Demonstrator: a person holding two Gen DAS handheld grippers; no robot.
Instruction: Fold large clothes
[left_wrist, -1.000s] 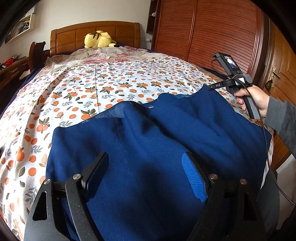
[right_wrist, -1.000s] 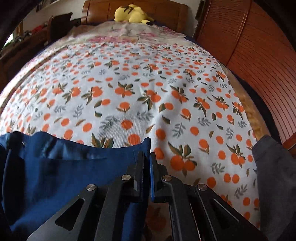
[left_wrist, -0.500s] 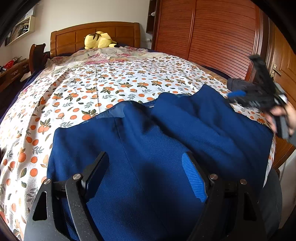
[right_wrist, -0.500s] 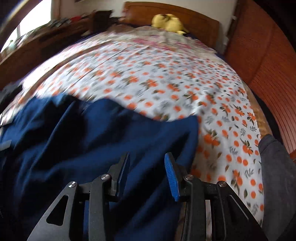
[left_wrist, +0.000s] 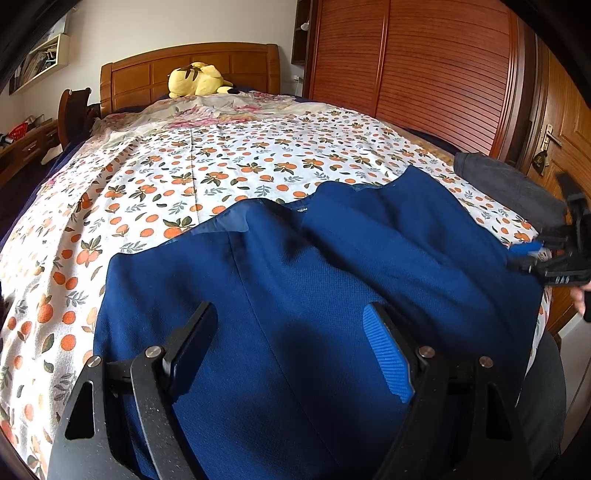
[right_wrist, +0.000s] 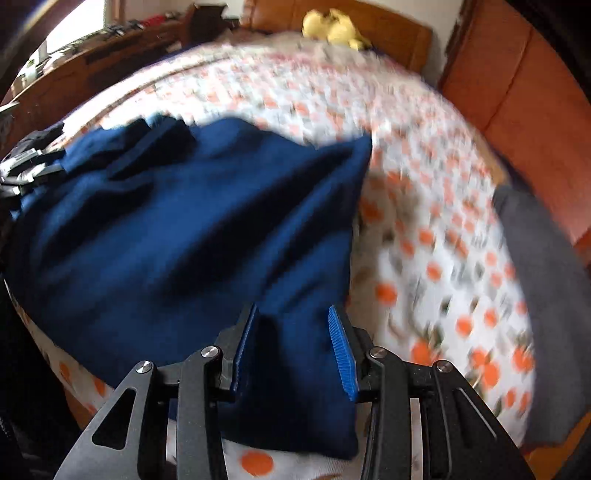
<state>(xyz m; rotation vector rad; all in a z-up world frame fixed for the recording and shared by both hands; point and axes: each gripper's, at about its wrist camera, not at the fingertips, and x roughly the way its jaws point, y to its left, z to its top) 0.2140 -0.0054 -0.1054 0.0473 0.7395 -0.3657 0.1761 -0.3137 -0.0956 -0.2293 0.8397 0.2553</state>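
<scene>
Bed with a white sheet printed with oranges and leaves (left_wrist: 207, 177) fills both views. Left-wrist view, going left to right: wall shelf (left_wrist: 40, 62) at 10 o'clock, wooden side furniture (left_wrist: 22, 147) at 9, carved wooden headboard (left_wrist: 155, 77) at 11, one yellow plush toy (left_wrist: 199, 79) against it, slatted reddish-brown wardrobe doors (left_wrist: 424, 62) from 12 to 2, door with brass handle (left_wrist: 552, 136) at 3.

One dark blue knit garment (left_wrist: 295, 295) lies spread on the near end of the bed, centre to 5 o'clock, sides folded inward, collar toward the headboard. One dark grey garment (left_wrist: 517, 188) sits on the bed's edge at 3 o'clock, just beside the blue one.

Two tools. Left tool (left_wrist: 291, 343) at 6 o'clock: jaws wide apart above the blue cloth, gripping nothing. Right tool (right_wrist: 293, 343), blurred view, at 6 o'clock: jaws have just been opening, now part-way apart over the blue garment's near corner, pads (right_wrist: 341, 350) clear of the cloth; it also shows at 3 o'clock in the left view (left_wrist: 532, 254).
</scene>
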